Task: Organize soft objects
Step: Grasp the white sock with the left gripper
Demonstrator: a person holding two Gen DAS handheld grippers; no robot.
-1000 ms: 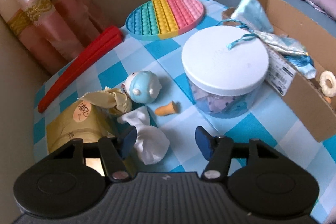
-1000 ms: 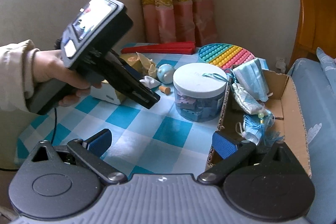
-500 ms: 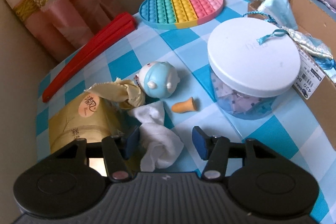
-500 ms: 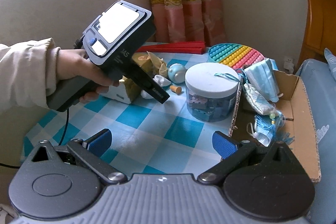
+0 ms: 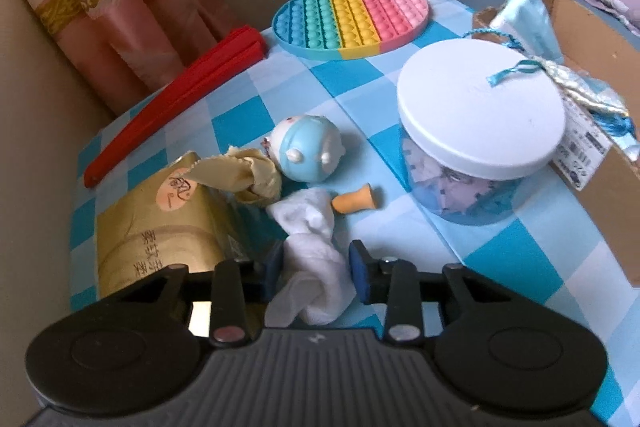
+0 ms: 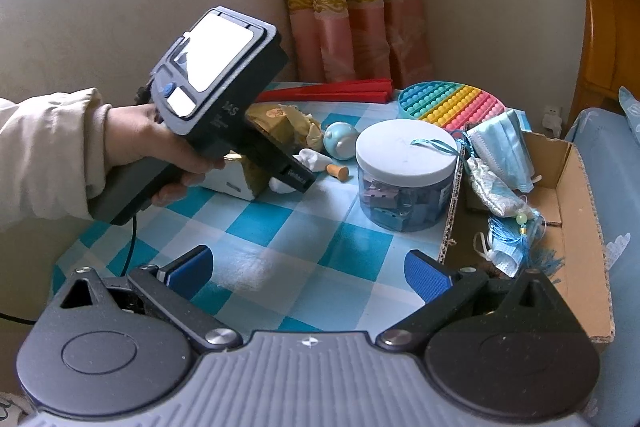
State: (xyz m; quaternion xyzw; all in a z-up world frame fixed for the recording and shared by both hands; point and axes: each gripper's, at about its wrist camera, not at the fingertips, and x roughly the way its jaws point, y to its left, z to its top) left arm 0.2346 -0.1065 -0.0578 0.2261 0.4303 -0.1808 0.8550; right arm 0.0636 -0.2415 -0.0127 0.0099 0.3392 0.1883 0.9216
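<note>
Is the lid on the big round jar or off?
On. The white lid sits flat on the clear jar, covering its whole top; a blue ribbon end lies across it.

- Checked blue tablecloth point(image 5: 516, 255) covers the table.
- White sock point(image 5: 312, 267) lies between the left fingers.
- Orange earplug point(image 5: 356, 202), blue toy head point(image 5: 308, 153) beyond the fingertips.
- White-lidded jar point(image 5: 480, 115) beyond the right finger.
</note>
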